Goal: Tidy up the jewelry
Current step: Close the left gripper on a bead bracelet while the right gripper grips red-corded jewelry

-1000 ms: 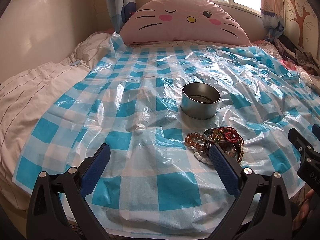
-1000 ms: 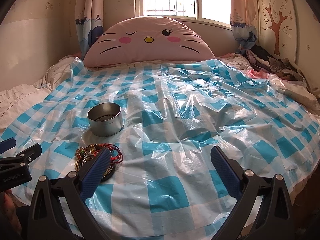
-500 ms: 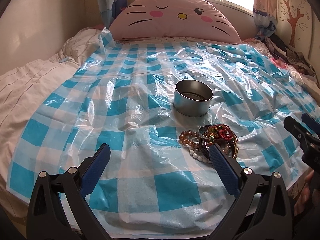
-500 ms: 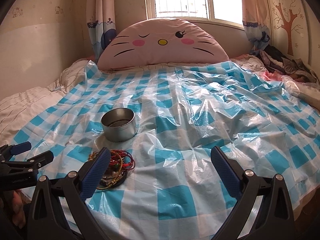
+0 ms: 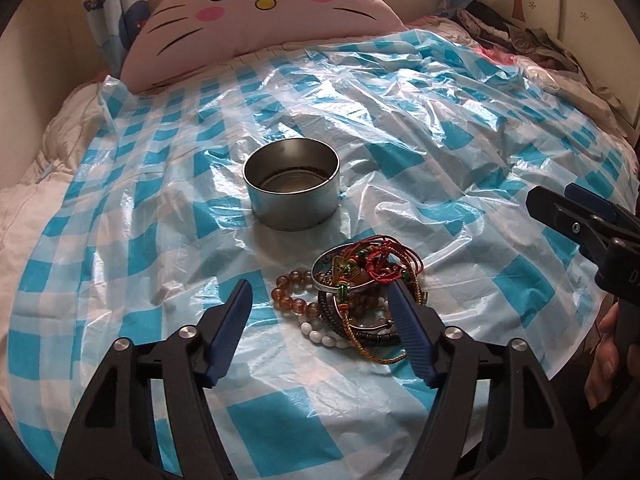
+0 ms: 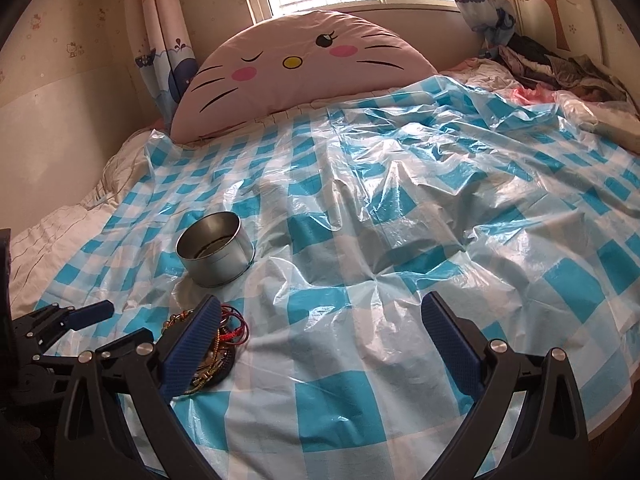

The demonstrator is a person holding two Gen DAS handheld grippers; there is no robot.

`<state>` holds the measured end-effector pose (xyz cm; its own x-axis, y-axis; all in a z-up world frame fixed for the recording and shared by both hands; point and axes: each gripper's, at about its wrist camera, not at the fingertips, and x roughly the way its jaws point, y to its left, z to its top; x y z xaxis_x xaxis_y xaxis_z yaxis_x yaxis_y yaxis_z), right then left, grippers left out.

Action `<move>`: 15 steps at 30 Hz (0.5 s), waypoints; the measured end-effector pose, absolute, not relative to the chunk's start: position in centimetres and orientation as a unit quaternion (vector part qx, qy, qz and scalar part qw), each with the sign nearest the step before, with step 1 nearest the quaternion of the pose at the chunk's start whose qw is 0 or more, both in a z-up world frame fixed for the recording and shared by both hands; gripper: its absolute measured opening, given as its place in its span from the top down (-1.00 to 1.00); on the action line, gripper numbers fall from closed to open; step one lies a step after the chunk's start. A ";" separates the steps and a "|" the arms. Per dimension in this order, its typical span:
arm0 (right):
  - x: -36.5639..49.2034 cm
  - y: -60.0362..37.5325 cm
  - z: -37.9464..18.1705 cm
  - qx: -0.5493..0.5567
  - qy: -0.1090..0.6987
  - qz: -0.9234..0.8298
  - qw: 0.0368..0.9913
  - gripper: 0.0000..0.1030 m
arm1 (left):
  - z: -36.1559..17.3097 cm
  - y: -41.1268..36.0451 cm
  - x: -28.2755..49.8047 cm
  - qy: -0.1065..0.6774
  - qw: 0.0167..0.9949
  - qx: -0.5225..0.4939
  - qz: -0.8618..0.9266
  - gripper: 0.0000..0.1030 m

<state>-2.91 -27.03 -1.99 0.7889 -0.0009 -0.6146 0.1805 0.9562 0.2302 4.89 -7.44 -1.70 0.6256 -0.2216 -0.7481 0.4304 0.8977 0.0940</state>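
Tangled heap of beaded bracelets, red cords and a metal bangle (image 5: pixel 352 300) lying on the blue-and-white checked plastic sheet (image 5: pixel 280 416), just near of the round open metal tin (image 5: pixel 292 190). Left gripper (image 5: pixel 322 308) just been closing, jaws spread, heap between, unpinched. Right gripper (image 6: pixel 320 340) spread, empty. Likely snag: cords dragging neighbours; slippery sheet bunching.
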 end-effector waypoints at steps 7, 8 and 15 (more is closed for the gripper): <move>-2.7 -27.4 -2.3 0.151 0.325 -0.040 0.933 -0.86 | -4.4 -8.3 6.8 0.462 0.857 0.144 -0.177 0.56; -2.7 -27.5 -2.3 0.154 0.325 -0.039 0.932 -0.86 | -4.7 -8.0 7.0 0.473 0.852 0.135 -0.180 0.70; -2.5 -27.9 -2.7 0.171 0.333 -0.031 0.927 -0.86 | -3.7 -6.3 6.5 0.452 0.865 0.074 -0.203 0.90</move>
